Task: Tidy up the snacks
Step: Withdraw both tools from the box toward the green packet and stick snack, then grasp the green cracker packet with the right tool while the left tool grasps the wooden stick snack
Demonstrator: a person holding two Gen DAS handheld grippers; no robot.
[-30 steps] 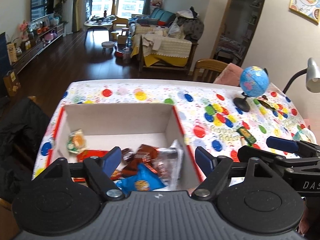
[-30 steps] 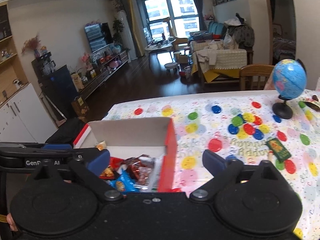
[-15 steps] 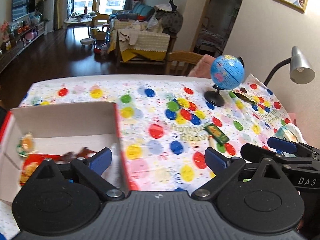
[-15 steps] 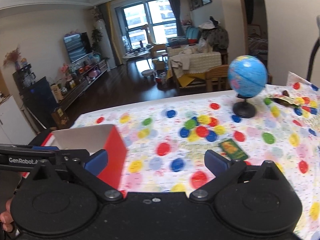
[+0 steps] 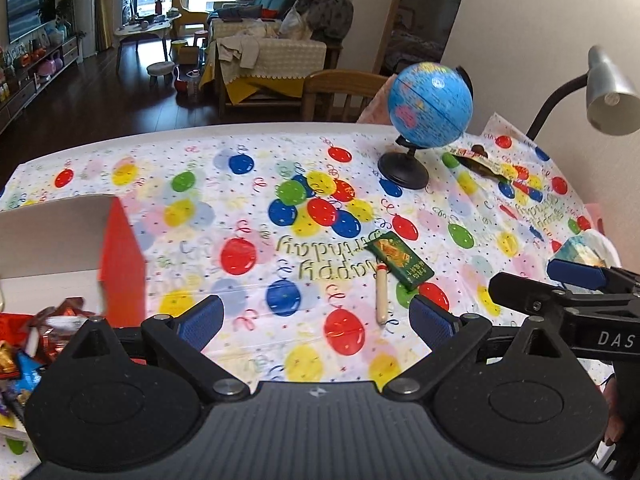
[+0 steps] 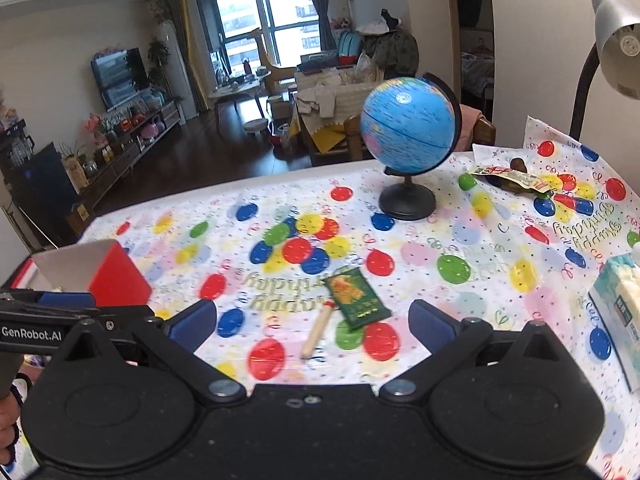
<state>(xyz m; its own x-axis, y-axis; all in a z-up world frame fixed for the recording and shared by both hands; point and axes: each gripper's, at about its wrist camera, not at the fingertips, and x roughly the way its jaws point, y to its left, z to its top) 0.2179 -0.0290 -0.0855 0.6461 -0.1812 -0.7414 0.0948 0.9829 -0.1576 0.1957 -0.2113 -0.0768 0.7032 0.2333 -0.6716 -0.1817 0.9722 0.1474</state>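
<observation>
A green snack packet (image 5: 405,259) (image 6: 356,294) lies on the balloon tablecloth, with a thin stick snack (image 5: 381,295) (image 6: 318,330) beside it. A red-sided box (image 5: 120,252) (image 6: 116,276) at the left holds several wrapped snacks (image 5: 24,340). Another snack packet (image 6: 510,178) (image 5: 482,164) lies at the far right behind the globe. My left gripper (image 5: 316,320) is open and empty, just short of the stick. My right gripper (image 6: 314,322) is open and empty over the stick and green packet.
A blue globe (image 5: 430,106) (image 6: 410,126) on a black stand is at the back. A desk lamp (image 5: 600,88) (image 6: 616,56) stands at the right. A tissue pack (image 6: 618,312) lies at the right edge. A wooden chair (image 5: 340,94) is behind the table.
Both grippers have swung right, away from the box toward the green packet and stick. The box has slid to the left edge of both views. Both stay open.
</observation>
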